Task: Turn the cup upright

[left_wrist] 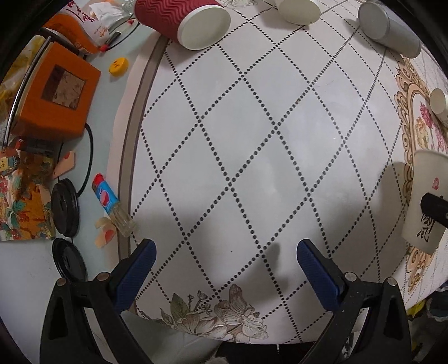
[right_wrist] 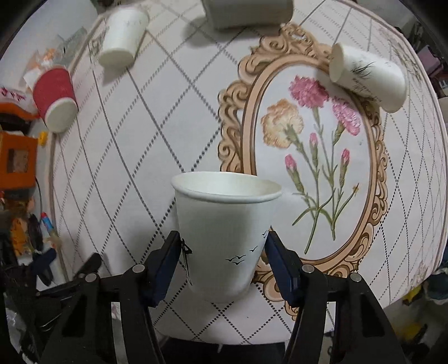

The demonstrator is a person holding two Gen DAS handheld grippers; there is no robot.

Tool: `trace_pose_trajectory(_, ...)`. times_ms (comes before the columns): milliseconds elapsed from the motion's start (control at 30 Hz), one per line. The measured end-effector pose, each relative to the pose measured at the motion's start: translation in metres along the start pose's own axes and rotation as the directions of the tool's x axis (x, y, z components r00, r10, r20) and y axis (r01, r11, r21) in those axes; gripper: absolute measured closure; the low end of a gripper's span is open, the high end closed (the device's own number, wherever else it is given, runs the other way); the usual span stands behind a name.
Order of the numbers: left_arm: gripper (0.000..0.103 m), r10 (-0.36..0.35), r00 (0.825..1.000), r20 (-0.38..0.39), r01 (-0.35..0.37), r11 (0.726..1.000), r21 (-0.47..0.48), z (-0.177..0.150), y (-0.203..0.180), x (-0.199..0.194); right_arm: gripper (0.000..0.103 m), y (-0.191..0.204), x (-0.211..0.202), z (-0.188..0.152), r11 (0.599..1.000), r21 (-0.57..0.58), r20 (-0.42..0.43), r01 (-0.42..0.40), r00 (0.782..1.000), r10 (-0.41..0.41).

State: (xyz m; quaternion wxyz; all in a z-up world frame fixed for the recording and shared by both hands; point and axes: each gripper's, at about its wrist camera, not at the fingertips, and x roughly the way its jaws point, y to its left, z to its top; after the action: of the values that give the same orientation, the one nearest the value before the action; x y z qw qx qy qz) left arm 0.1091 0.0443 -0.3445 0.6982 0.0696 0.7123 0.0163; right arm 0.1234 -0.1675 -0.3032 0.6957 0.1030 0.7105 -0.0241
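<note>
My right gripper point(right_wrist: 222, 252) is shut on a white paper cup with small black birds point(right_wrist: 224, 224). The cup is upright, mouth up, held at the near part of the patterned mat point(right_wrist: 168, 112). The same cup shows at the right edge of the left wrist view point(left_wrist: 425, 196), with a black finger point(left_wrist: 434, 207) on it. My left gripper point(left_wrist: 224, 260) is open and empty over the bare diamond-pattern mat point(left_wrist: 252, 126).
Other cups lie on their sides: a red rippled cup point(right_wrist: 54, 98) point(left_wrist: 182, 22), a white cup point(right_wrist: 123, 36) point(left_wrist: 299, 9), a grey cup point(right_wrist: 246, 12) point(left_wrist: 389, 25), and a white cup point(right_wrist: 366, 77) by the flower frame. Orange boxes point(left_wrist: 56, 92), lids and a lighter point(left_wrist: 109, 201) crowd the left.
</note>
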Motion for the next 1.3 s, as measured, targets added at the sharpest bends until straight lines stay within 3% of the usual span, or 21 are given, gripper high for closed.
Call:
trace_pose_trajectory(200, 0.0, -0.057, 0.997, -0.044, 0.056, 0.998, -0.021, 0.016, -0.004, 0.007, 0.04, -0.004, -0.025, 0.003, 1.0, 0.01, 0.21, 0.002, 0.978, -0.004)
trace_pose_trajectory(367, 0.0, -0.057, 0.998, -0.035, 0.056, 0.998, -0.013, 0.034, -0.012, 0.009, 0.04, -0.006, -0.033, 0.014, 0.999, 0.01, 0.386, 0.046, 0.921, -0.046)
trace_pose_trajectory(467, 0.0, -0.049, 0.999, -0.022, 0.049, 0.999, -0.017, 0.043, -0.015, 0.01, 0.04, -0.007, -0.028, 0.016, 0.997, 0.023, 0.491, 0.071, 0.868, -0.073)
trace_pose_trajectory(633, 0.0, -0.039, 0.999, -0.011, 0.039, 0.999, -0.022, 0.058, -0.019, 0.015, 0.04, -0.006, -0.012, 0.024, 0.993, 0.026, 0.584, 0.116, 0.804, -0.109)
trace_pose_trajectory(800, 0.0, -0.025, 1.0, -0.01, 0.025, 1.0, -0.006, 0.059, -0.032, 0.022, 0.04, -0.001, -0.003, 0.012, 0.988, -0.009, 0.622, 0.152, 0.775, -0.114)
trace_pose_trajectory(900, 0.0, -0.02, 1.0, -0.01, 0.02, 1.0, 0.003, 0.052, -0.04, 0.024, 0.039, -0.001, -0.002, 0.002, 0.986, -0.028, 0.615, 0.165, 0.78, -0.113)
trace_pose_trajectory(1100, 0.0, -0.012, 0.999, 0.03, 0.011, 1.0, 0.023, 0.031, -0.049, 0.016, 0.035, -0.008, 0.002, -0.011, 0.989, -0.037, 0.538, 0.144, 0.837, -0.102)
trace_pose_trajectory(1200, 0.0, -0.006, 0.998, 0.067, 0.004, 0.999, 0.033, 0.025, -0.051, 0.004, 0.018, -0.014, -0.001, -0.02, 0.992, -0.014, 0.506, 0.128, 0.856, -0.103)
trace_pose_trajectory(1300, 0.0, -0.004, 0.994, 0.105, -0.001, 0.999, 0.044, 0.013, -0.052, -0.012, 0.013, -0.02, -0.012, -0.033, 0.991, 0.011, 0.495, 0.132, 0.861, -0.12)
